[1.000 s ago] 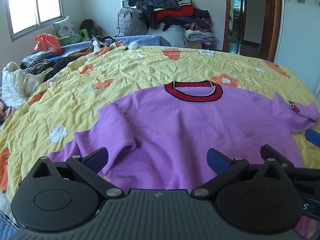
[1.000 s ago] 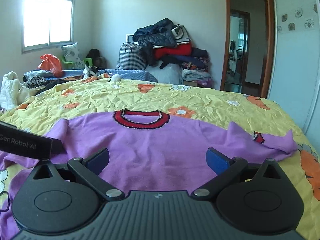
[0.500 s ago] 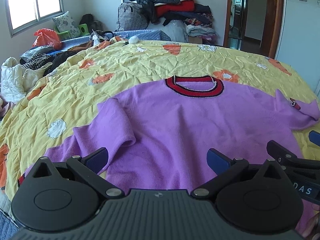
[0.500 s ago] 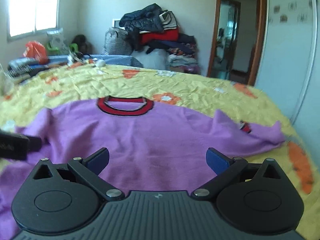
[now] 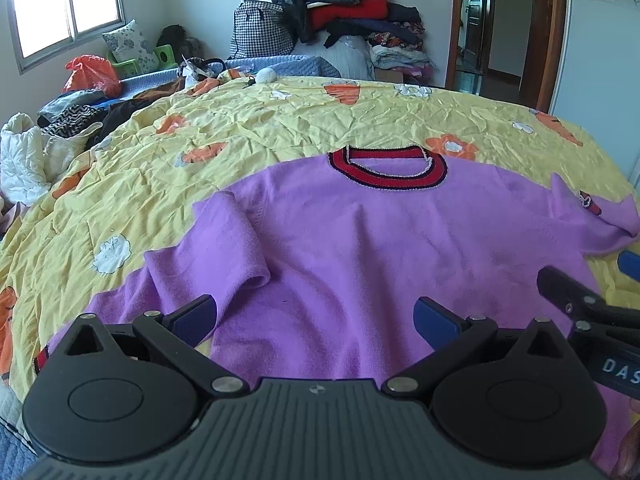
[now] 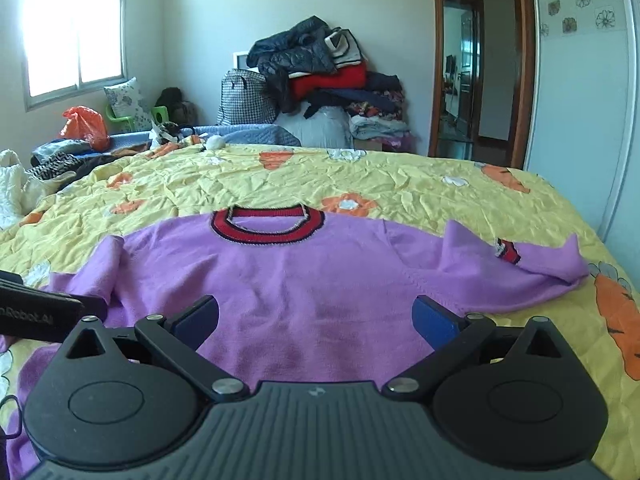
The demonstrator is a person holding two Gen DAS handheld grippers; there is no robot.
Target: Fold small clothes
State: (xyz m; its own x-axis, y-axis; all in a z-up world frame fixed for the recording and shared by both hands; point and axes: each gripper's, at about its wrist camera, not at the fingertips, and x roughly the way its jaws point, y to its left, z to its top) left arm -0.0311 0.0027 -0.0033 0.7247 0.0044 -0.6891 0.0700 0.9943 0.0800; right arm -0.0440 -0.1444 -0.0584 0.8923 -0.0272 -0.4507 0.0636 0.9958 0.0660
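Observation:
A purple sweater (image 5: pixel 360 248) with a red collar (image 5: pixel 387 168) lies flat on the yellow bedspread (image 5: pixel 280 120), collar away from me; it also shows in the right wrist view (image 6: pixel 300 280). Its left sleeve (image 5: pixel 232 248) is bent over near the body and its right sleeve (image 6: pixel 520 268) is crumpled, red cuff showing. My left gripper (image 5: pixel 316 320) is open and empty above the lower hem. My right gripper (image 6: pixel 316 320) is open and empty above the lower body; it shows at the right edge of the left wrist view (image 5: pixel 580 312).
A tall pile of clothes and a checked bag (image 6: pixel 320 80) stands behind the bed. More clothes and a white padded item (image 5: pixel 24 156) lie along the left edge. An open doorway (image 6: pixel 472 80) and white wardrobe (image 6: pixel 580 100) are at the right.
Both grippers have shifted a little over the sweater's lower part and stay open. The sweater has not moved.

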